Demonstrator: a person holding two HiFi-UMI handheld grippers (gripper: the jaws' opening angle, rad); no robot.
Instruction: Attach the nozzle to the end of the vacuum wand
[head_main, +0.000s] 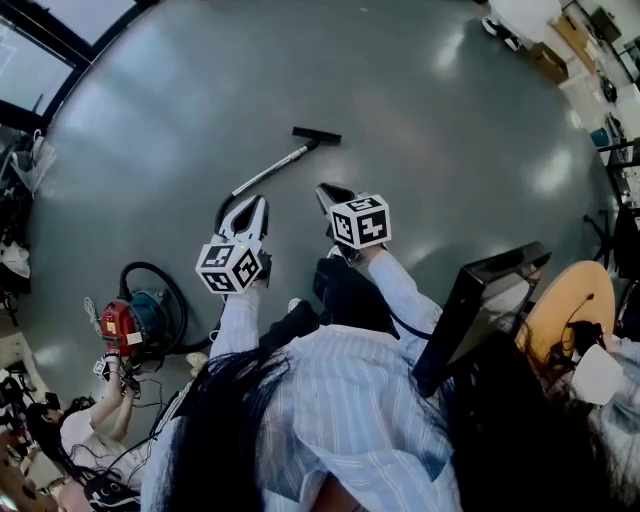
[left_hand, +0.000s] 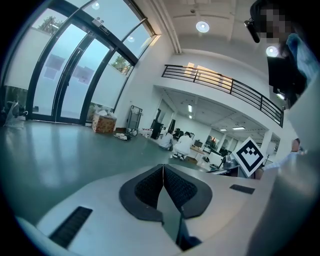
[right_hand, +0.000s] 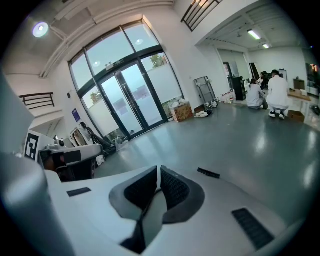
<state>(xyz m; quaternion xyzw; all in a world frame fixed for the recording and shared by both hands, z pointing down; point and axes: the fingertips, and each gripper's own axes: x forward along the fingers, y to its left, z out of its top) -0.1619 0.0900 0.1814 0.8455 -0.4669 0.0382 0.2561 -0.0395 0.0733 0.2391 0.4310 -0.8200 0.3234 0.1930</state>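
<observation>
In the head view a silver vacuum wand (head_main: 270, 172) lies on the grey floor, with a flat black nozzle (head_main: 316, 135) sitting at its far end; the two look joined. A black hose (head_main: 160, 275) curls from the wand back to a red and blue vacuum cleaner (head_main: 135, 320). My left gripper (head_main: 258, 203) hangs above the wand's near end, shut and empty. My right gripper (head_main: 325, 190) is just to its right, also shut with nothing between its pads. Both gripper views look out across the hall, the left gripper (left_hand: 163, 167) and right gripper (right_hand: 158, 170) showing closed pads.
A person (head_main: 85, 430) crouches by the vacuum cleaner at lower left. A black screen (head_main: 480, 300) and a round wooden piece (head_main: 570, 310) stand at right. Cardboard boxes (head_main: 560, 50) sit at the far top right. People (left_hand: 180, 145) kneel on the floor in the distance.
</observation>
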